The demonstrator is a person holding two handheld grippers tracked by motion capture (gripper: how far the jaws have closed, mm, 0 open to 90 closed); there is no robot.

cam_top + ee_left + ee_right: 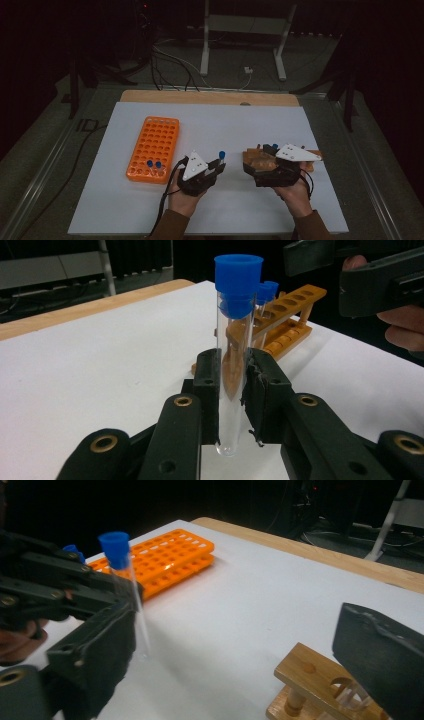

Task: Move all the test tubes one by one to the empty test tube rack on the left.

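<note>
High view first: your left gripper [212, 167] sits near the table's [250, 125] middle front, pinching a clear tube [220, 159] with a blue cap that stands upright. At about nine o'clock from it lies the orange plastic rack [154, 148], a flat grid of round holes with two blue-capped tubes [153, 164] in its near row. At three o'clock your right gripper [265, 162] rests at the wooden rack [260, 159], which carries blue-capped tubes of its own. Both your hands come up from six o'clock, sleeves at the edge.

Left gripper view: your two black jaws are pressed on the tube [233, 360], gripping its smooth glass-like wall at mid height; the rounded bottom hangs below the pads [207, 390], and the blue cap flares at twelve o'clock. Behind it stands the wooden rack [290, 315], with your other gripper [380, 275] at two o'clock.

Right gripper view: your own jaws stand spread wide, one at eight o'clock, one at four o'clock over the wooden rack's [305, 672] top bar. The tube [125, 580] shows at ten o'clock, the orange rack [170, 560] behind it.
</note>
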